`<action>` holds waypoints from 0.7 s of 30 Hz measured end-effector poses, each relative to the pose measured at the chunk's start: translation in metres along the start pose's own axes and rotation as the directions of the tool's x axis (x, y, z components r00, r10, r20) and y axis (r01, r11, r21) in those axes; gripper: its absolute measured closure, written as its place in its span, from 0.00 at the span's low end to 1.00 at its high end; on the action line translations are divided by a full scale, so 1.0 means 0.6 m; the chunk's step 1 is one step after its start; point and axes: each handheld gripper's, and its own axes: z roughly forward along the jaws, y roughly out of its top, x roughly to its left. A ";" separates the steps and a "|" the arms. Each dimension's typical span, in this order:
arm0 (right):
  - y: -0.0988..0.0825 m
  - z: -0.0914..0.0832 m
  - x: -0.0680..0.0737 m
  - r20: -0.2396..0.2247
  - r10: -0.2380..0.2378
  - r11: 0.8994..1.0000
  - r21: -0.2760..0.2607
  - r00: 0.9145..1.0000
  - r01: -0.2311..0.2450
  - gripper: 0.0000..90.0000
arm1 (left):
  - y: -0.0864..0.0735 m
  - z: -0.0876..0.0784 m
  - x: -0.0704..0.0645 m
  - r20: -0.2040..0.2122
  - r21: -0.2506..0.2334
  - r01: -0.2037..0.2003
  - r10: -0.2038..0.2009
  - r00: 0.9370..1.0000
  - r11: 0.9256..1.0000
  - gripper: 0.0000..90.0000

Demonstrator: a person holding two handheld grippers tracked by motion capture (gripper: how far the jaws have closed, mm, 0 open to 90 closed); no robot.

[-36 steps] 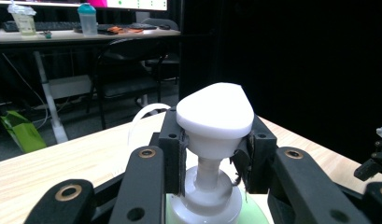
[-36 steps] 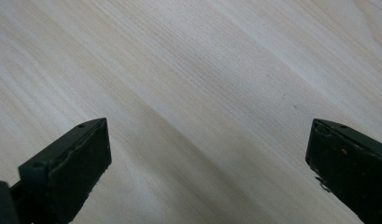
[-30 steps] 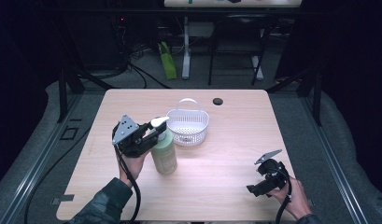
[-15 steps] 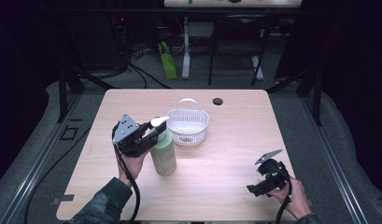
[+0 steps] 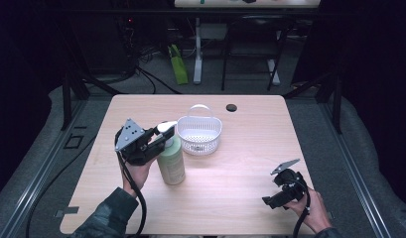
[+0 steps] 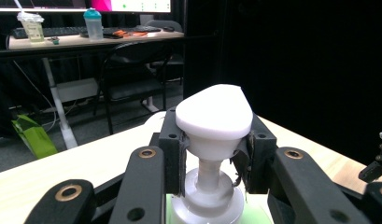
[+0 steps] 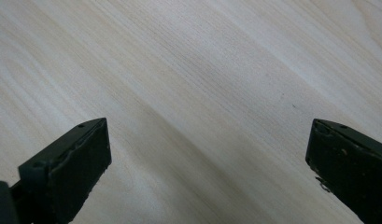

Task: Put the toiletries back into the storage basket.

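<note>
Pump bottle gripped at its neck — nothing moved into the basket yet.
Left hand-held gripper clamps under the white pump head, left of centre on the bench; right hand-held gripper idles wide open, lower right — task unclear.

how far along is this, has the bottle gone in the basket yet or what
Not yet. Done: the left gripper is shut on the white pump neck of the green bottle, which stands upright on the table beside the white basket. In hand: only that grip. Left, if the basket is the goal, which is a guess: lifting the bottle across. The right gripper is open over bare wood, holding nothing.
</note>
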 end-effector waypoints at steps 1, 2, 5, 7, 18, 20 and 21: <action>0.000 0.000 0.000 -0.002 0.001 1.000 0.000 1.000 -0.001 0.00 | 0.001 0.000 0.000 0.001 0.002 -0.002 0.002 1.000 1.000 0.75; 0.000 0.000 0.000 -0.002 0.002 1.000 -0.001 1.000 -0.002 0.00 | 0.002 0.000 0.000 0.002 0.005 -0.003 0.003 1.000 1.000 0.75; 0.000 0.000 0.000 -0.002 -0.002 1.000 -0.001 1.000 0.002 0.00 | 0.005 0.000 -0.002 0.006 0.009 -0.006 0.006 1.000 1.000 0.75; 0.000 0.000 0.000 -0.002 -0.002 1.000 0.001 1.000 0.002 0.00 | 0.006 0.001 -0.002 0.010 0.011 -0.008 0.008 1.000 1.000 0.75; -0.001 0.001 0.000 -0.009 0.008 1.000 0.000 1.000 -0.008 0.00 | 0.023 0.001 -0.006 0.020 0.010 -0.027 0.026 0.999 1.000 0.75; -0.001 0.000 0.000 -0.007 0.005 1.000 0.000 1.000 -0.005 0.00 | 0.026 0.001 -0.007 0.021 0.008 -0.027 0.027 0.999 1.000 0.75; -0.001 0.000 0.000 -0.008 0.007 1.000 0.000 1.000 -0.007 0.00 | 0.028 0.001 -0.007 0.021 0.009 -0.030 0.030 0.999 1.000 0.75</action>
